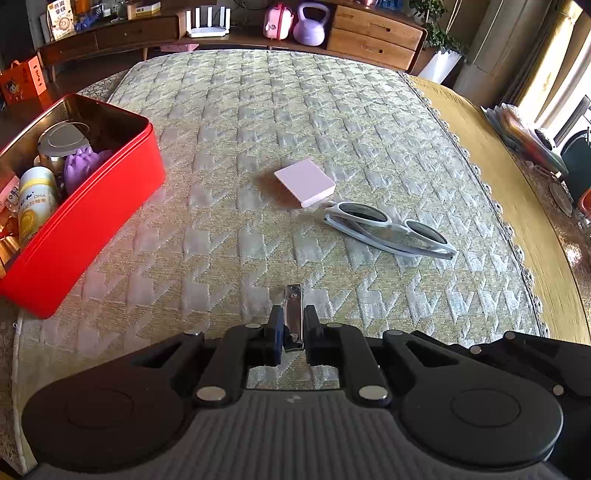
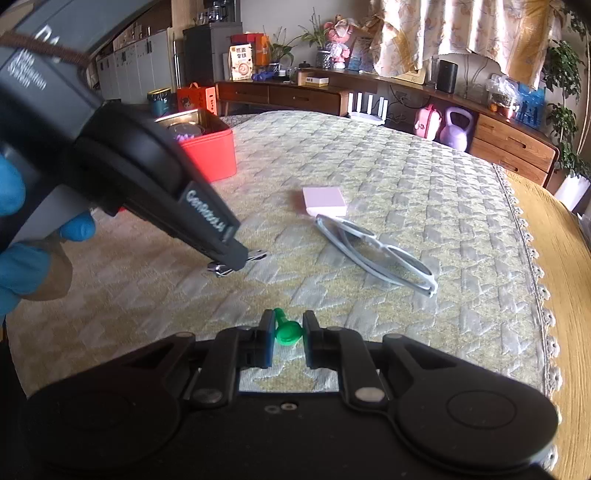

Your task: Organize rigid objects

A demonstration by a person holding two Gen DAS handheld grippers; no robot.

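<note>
My left gripper (image 1: 293,321) is shut on a silver nail clipper (image 1: 293,310) at the quilted mat. It also shows in the right wrist view (image 2: 236,260) with the clipper (image 2: 255,256) at its tips. My right gripper (image 2: 289,326) is shut on a small green plastic piece (image 2: 287,330) just above the mat. A pink flat box (image 1: 306,181) (image 2: 325,200) and grey-framed sunglasses (image 1: 391,229) (image 2: 373,247) lie on the mat ahead. A red tin (image 1: 92,206) (image 2: 212,153) at the left holds a metal can, a purple piece and a bottle.
The quilted mat (image 1: 258,110) covers a yellow tablecloth (image 1: 498,166) that ends at the right. A wooden sideboard (image 1: 373,37) with a purple kettlebell (image 1: 310,24) stands beyond the table. A gloved hand (image 2: 14,229) holds the left gripper.
</note>
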